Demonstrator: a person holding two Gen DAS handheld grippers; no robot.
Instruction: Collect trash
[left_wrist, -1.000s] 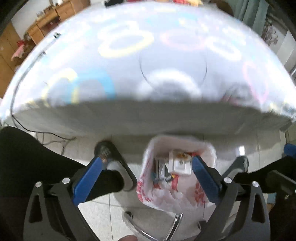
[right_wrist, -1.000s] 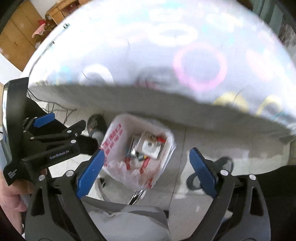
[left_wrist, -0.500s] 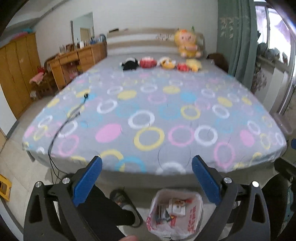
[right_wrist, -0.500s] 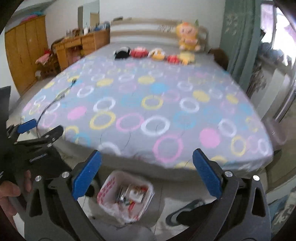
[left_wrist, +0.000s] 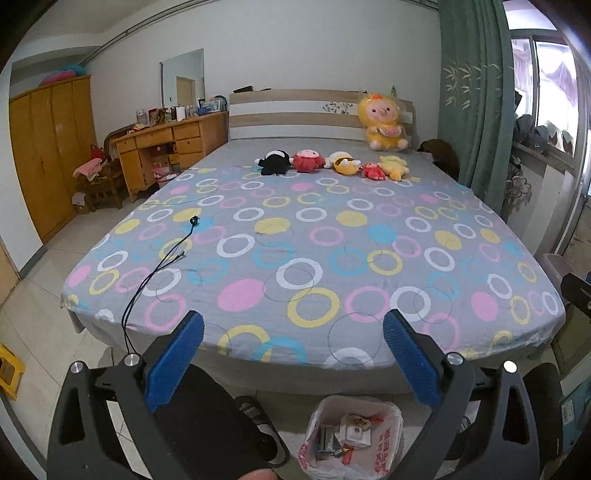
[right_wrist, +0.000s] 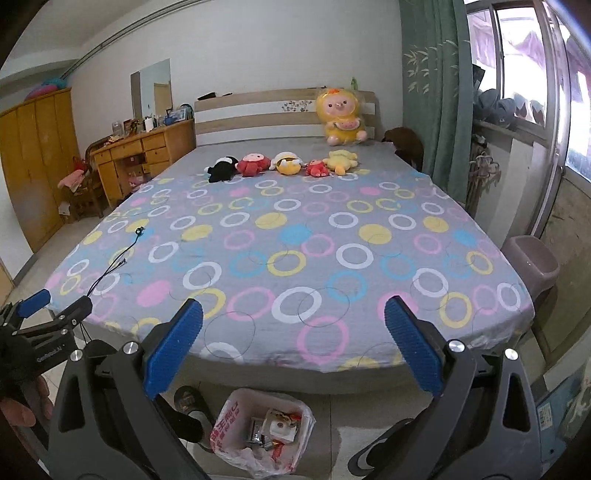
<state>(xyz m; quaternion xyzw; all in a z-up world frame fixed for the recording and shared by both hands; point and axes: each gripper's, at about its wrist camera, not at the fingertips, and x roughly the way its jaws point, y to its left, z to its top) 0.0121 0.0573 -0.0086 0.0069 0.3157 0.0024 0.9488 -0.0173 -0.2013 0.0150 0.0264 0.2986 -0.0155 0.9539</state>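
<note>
A white plastic trash bag with red print (left_wrist: 382, 456) stands open on the floor at the foot of the bed; it also shows in the right wrist view (right_wrist: 227, 421). Packaging scraps (left_wrist: 354, 430) lie inside it (right_wrist: 279, 424). My left gripper (left_wrist: 293, 360) is open and empty, raised above the bag and facing the bed. My right gripper (right_wrist: 293, 354) is open and empty, also above the bag. The left gripper shows at the left edge of the right wrist view (right_wrist: 55, 310).
A large bed (left_wrist: 317, 251) with a circle-patterned grey sheet fills the room ahead. A black cable (left_wrist: 155, 269) lies on its left side. Plush toys (left_wrist: 332, 162) sit near the headboard. A purple stool (right_wrist: 532, 262) stands right of the bed. A desk (left_wrist: 166, 147) and wardrobe stand left.
Both grippers have tilted up from looking down at the bag to facing across the bed. The bag has dropped to the bottom of both views. Both stay open.
</note>
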